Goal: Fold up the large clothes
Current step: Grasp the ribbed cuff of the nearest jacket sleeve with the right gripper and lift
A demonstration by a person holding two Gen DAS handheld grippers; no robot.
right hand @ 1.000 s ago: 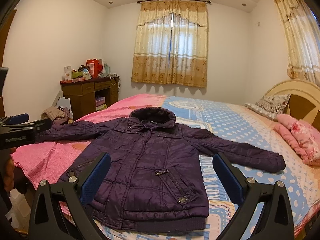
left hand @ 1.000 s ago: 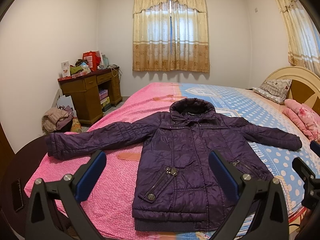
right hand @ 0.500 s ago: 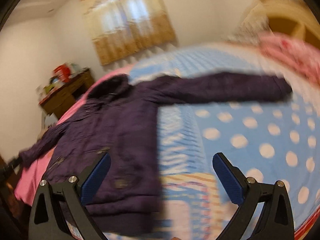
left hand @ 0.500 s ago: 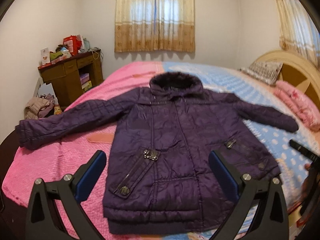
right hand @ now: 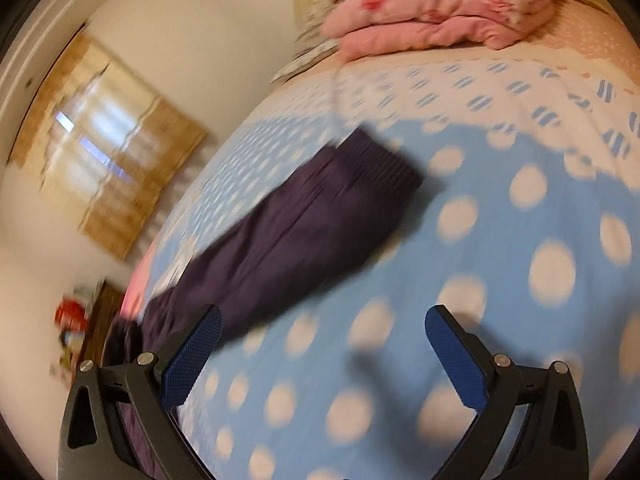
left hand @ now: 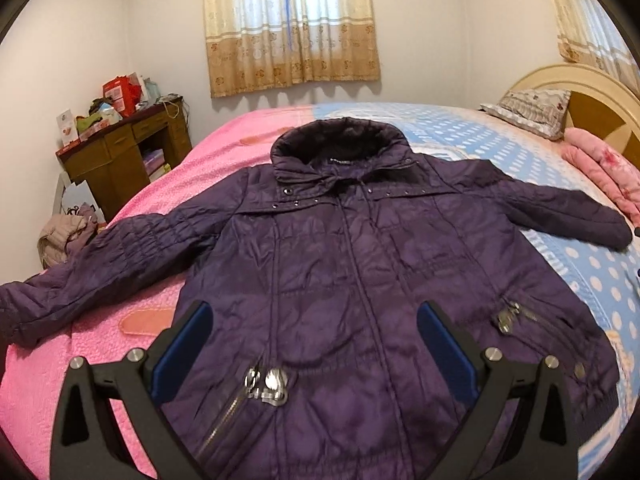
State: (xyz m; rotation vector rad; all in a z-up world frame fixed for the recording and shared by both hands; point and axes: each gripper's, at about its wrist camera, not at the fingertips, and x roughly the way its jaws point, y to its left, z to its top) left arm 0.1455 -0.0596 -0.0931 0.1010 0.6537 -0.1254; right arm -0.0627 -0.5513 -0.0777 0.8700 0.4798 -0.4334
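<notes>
A purple quilted jacket (left hand: 352,272) lies face up and spread flat on the bed, collar toward the window, both sleeves stretched out sideways. My left gripper (left hand: 312,344) is open and empty, hovering over the jacket's lower front near a zipped pocket. My right gripper (right hand: 320,352) is open and empty above the blue dotted bedspread (right hand: 500,280), close to the jacket's right sleeve (right hand: 288,240), whose ribbed cuff points toward the pillows. The right wrist view is blurred.
The bed has a pink cover (left hand: 168,184) on the left half and blue dotted cover (left hand: 592,264) on the right. Pink folded bedding (right hand: 440,8) and a pillow (left hand: 532,108) lie at the headboard. A cluttered wooden desk (left hand: 128,148) stands left of the bed.
My left gripper has moved closer in over the jacket's front. My right gripper has swung right and down toward the right sleeve's cuff end.
</notes>
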